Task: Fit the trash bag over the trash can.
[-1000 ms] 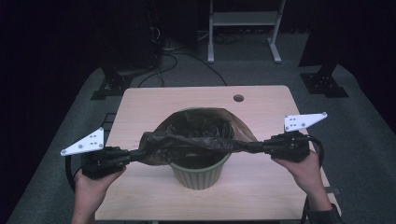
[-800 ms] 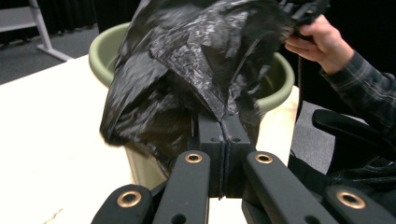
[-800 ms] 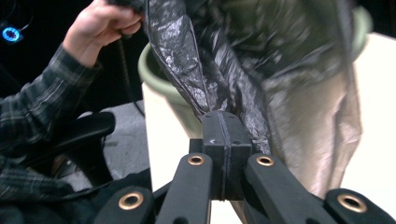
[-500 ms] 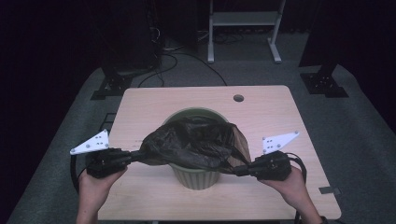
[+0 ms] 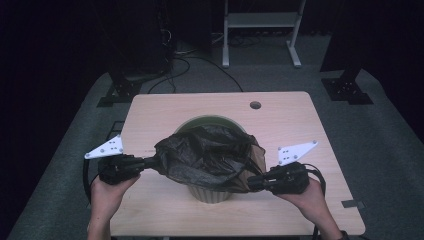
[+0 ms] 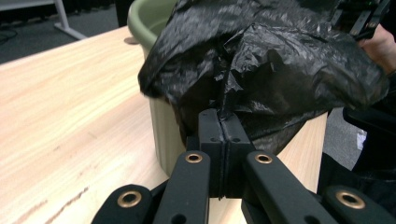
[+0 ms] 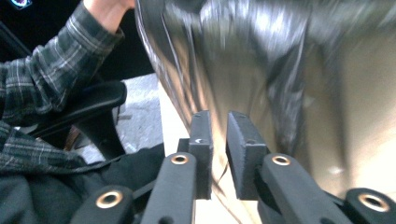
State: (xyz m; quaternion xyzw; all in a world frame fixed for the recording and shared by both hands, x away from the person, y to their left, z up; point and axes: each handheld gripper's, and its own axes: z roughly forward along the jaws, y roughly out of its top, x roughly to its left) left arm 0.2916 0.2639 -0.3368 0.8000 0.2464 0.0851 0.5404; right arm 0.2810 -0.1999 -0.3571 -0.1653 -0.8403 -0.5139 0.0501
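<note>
Black bin bag point(image 5: 210, 157) lies draped over the mouth of a green bin point(image 5: 210, 192) that stands at the lower middle of the high view, on a pale wooden table point(image 5: 175, 107); only the far arc of the bin's rim and a strip of its near wall stay uncovered. The left gripper point(image 5: 150, 162), at the lower left of that frame, has its jaws pressed tight together on a pinch of the bag's edge, plain in the left gripper view, where the film point(image 6: 261, 65) rises crumpled from between the pads beside the bin's wall point(image 6: 163, 135). The right gripper point(image 5: 252, 181), at the lower right, has just been opening: in the right gripper view a narrow gap stands between its jaws point(image 7: 218, 154), and a thin strand of film seems to run down through it, though blur keeps me from telling whether the pads press on it. Bare tabletop lies behind the bin up to a small round hole point(image 5: 255, 105) near the far edge, and on both sides out to the table's edges; the near edge sits close under both hands. In the right gripper view the bag point(image 7: 243, 60) is smeared by motion, and a plaid sleeve point(image 7: 51, 70) crosses the upper left. The bin's inside is hidden by the bag.
</note>
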